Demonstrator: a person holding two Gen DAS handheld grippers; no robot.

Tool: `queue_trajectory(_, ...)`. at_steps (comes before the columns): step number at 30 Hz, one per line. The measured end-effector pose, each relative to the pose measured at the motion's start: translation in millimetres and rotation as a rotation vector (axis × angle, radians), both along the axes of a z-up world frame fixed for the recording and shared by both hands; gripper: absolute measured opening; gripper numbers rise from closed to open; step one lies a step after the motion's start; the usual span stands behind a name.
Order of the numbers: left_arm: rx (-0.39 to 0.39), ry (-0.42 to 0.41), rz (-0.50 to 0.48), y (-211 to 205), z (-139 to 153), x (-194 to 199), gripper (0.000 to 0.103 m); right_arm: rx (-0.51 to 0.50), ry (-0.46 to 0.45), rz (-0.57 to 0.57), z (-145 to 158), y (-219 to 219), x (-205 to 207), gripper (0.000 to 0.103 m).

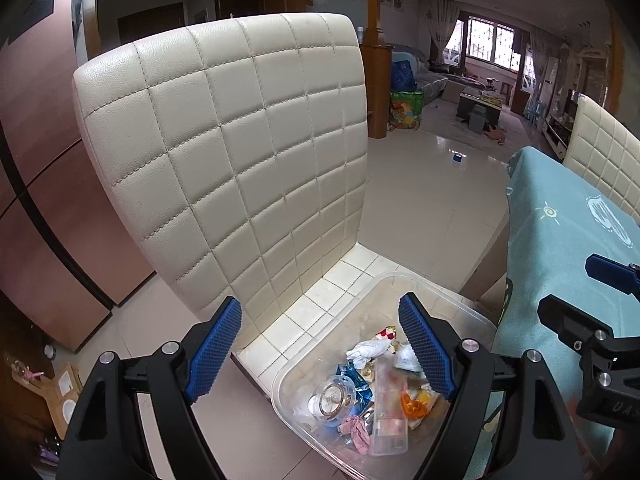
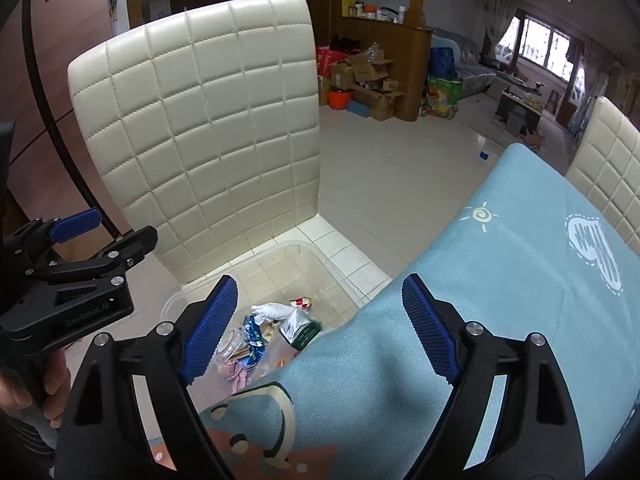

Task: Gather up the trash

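Bin check: clear plastic rectangular bin [image 1: 472, 314] is sitting on the seat of a cream quilted leather chair [image 1: 224, 148], pushed up just beside the table edge, probably so that scraps can be dropped straight off the light blue patterned tablecloth [image 2: 500, 280] into it. Trash is lying in a loose heap at the bin's bottom: a crumpled white tissue [image 1: 366, 349], a blue foil wrapper [image 1: 352, 376], a clear round plastic lid [image 1: 334, 396], a transparent flat plastic box [image 1: 388, 408], an orange wrapper [image 1: 416, 402] and a pink crumpled scrap [image 1: 354, 432].

Left gripper [image 1: 320, 344] is hovering over the bin with its blue ribbed pads spread wide and nothing between them. Right gripper [image 2: 316, 328] is hanging over the table edge, half above the bin, jaws likewise wide apart and holding nothing; a dark green packet [image 2: 304, 330] is lying in the bin below it.

Judgement: the visible part of the cloth is looking bare of rubbish, so collection is appearing mostly done, though much of the table is lying outside both views.
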State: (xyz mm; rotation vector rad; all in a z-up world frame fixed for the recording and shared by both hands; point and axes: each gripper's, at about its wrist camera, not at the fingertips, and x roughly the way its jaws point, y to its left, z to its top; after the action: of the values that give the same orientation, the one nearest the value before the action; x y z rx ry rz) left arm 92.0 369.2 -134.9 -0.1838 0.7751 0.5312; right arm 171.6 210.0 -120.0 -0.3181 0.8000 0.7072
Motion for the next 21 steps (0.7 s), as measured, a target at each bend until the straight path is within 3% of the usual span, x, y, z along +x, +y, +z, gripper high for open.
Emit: queue_trajectory(21,0.01,-0.028,-0.044,-20,13,-4,0.079,0.016,-0.014,-0.067,13,-19,-5,0.091)
